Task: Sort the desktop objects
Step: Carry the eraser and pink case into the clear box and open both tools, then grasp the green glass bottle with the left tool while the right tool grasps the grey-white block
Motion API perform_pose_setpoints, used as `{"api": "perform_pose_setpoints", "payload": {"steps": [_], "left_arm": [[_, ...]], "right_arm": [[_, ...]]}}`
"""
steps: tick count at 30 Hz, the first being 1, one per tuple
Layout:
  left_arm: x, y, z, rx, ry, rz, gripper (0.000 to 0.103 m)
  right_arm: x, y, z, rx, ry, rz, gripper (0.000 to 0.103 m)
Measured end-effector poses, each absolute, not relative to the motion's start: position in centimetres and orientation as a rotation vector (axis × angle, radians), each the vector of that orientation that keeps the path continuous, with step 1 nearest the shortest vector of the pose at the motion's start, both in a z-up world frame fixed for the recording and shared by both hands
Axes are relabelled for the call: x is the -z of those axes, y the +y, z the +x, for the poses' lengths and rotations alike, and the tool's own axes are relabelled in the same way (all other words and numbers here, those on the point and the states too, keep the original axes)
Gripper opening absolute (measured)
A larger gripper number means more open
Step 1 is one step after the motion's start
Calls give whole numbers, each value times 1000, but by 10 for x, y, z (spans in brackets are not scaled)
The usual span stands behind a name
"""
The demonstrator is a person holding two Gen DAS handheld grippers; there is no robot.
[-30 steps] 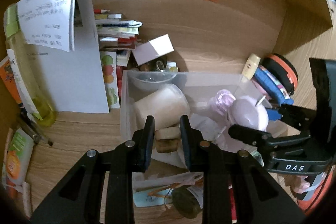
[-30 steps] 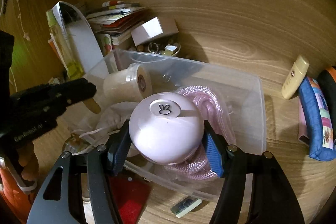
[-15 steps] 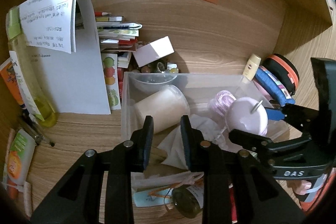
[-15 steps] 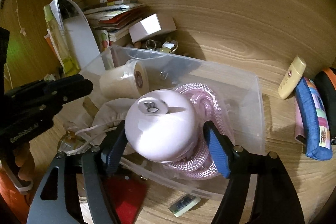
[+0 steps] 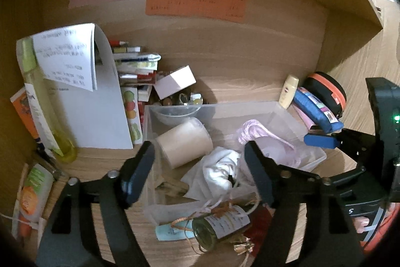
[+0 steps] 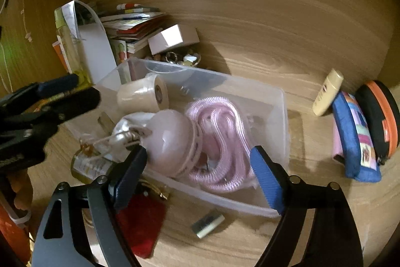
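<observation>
While both my tongs have just been opening, my right tongs [image 6: 200, 174] stand apart around nothing. The pink ball [image 6: 170, 139] lies in the clear box [image 6: 282, 116] near the worktop's back edge, beside the pink rope [image 6: 220, 142]. My left tongs [image 5: 200, 172] are apart too, empty.

Both tools are matte black plastic with triangular cut-outs in their arms and small silver screw heads at the joints. The left gripper [image 5: 200, 174] has black fingers faced with dark pads. The right gripper [image 6: 200, 177] has bright blue ribbed pads [image 6: 267, 179]. Its housing carries a small green light and white lettering, and a white band crosses the hand [image 5: 367, 227] beneath it.
</observation>
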State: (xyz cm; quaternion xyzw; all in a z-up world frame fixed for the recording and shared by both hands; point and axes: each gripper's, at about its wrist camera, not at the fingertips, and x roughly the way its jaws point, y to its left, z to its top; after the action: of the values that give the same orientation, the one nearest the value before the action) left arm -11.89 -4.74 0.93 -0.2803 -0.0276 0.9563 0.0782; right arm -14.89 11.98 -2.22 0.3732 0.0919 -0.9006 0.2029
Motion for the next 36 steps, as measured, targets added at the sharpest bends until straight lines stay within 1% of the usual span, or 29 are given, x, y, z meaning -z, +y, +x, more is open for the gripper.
{"api": "perform_pose_setpoints", "payload": {"steps": [3, 6, 9, 11, 14, 17, 22, 27, 32, 36], "left_arm": [[-15, -45, -111, -2878, -71, -823, 79], [-19, -43, -103, -2895, -58, -801, 89], [-22, -41, -95, -2906, -50, -788, 91], [-23, -44, -89, -2910, -62, -791, 94], [-23, -56, -81, -2907, -105, -820, 97], [-18, -71, -78, -2888, -172, -893, 97], [1, -78, -72, -2901, -174, -994, 97], [27, -68, -68, -2841, -189, -1101, 97], [39, -50, -61, -2772, -215, -1111, 97], [43, -35, -61, -2727, -189, -1110, 96]], "right_arm": [[19, 129, -142, 2526, 241, 1046, 83], [15, 138, -134, 2537, 230, 1043, 83], [12, 146, -126, 2556, 232, 1032, 83], [11, 152, -121, 2564, 226, 1031, 83], [13, 162, -113, 2576, 226, 1042, 83], [17, 173, -107, 2581, 232, 1056, 83], [32, 186, -101, 2562, 241, 1100, 83], [55, 189, -101, 2522, 248, 1178, 83], [69, 187, -103, 2477, 239, 1214, 83], [72, 180, -103, 2434, 241, 1197, 81]]}}
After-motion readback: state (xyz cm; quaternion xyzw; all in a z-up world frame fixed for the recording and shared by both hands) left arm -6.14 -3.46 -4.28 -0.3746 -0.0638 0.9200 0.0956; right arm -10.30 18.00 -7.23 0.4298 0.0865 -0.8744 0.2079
